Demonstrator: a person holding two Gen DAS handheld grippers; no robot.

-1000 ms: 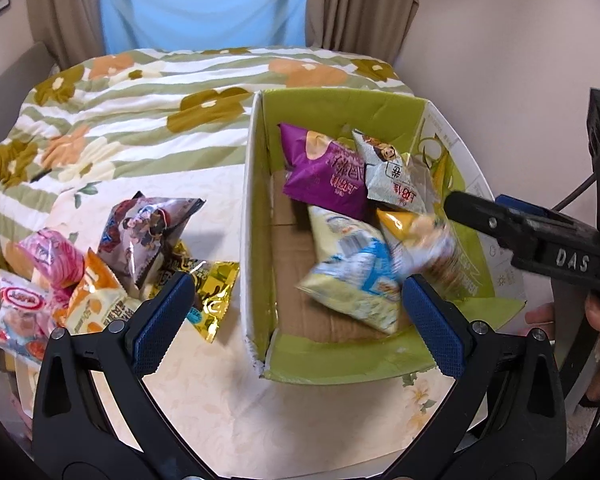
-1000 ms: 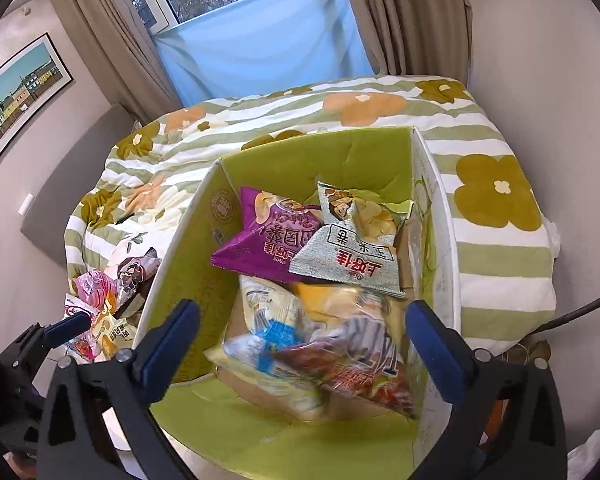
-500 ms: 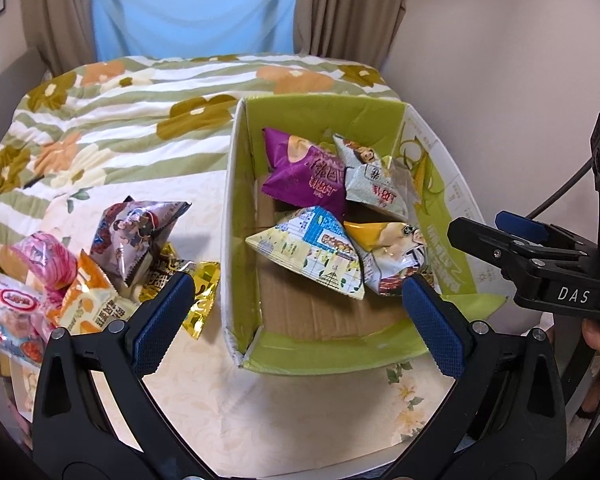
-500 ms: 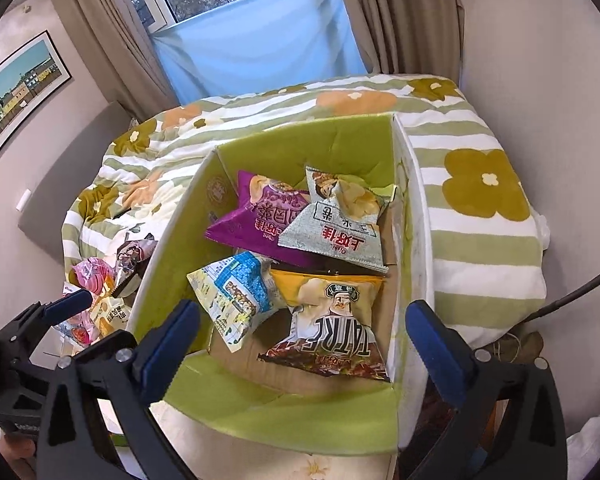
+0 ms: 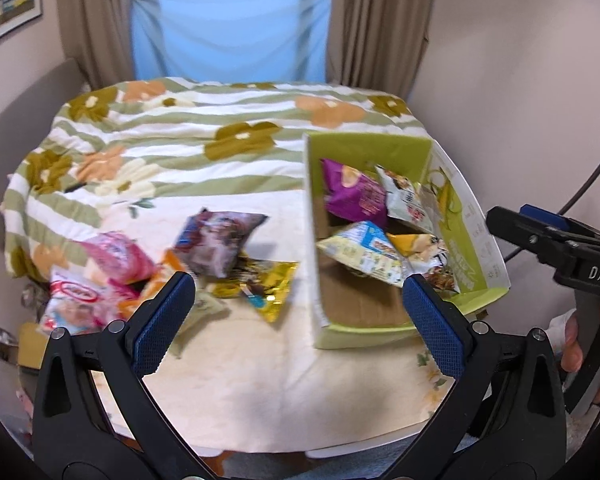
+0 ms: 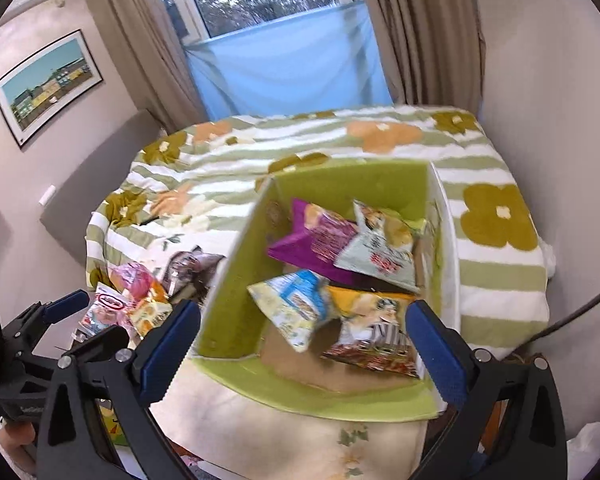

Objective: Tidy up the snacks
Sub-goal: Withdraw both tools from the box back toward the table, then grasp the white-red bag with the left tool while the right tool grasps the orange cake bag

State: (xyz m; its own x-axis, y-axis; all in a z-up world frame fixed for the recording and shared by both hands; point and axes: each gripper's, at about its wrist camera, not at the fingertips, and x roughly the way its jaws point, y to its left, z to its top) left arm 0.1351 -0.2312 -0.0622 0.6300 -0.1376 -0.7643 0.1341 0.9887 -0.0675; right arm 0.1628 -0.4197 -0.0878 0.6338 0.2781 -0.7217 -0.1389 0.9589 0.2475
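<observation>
- On the floral cloth [image 5: 236, 360], a green box [image 6: 352, 184] holds four packets: a purple bag [image 6: 316, 240], a pale bag [image 6: 380, 256], a blue-and-yellow bag [image 6: 296, 304], and an orange bag [image 6: 372, 320].
- Left of the box, a loose pile: a grey bag [image 5: 220, 240], a pink bag [image 5: 120, 256], a gold bag [image 5: 264, 288], a red-and-white bag [image 5: 76, 304].
- Left gripper [image 5: 296, 316]: fingers wide, empty, above the cloth.
- Right gripper [image 6: 304, 352]: fingers wide, empty, over the box's near edge.
</observation>
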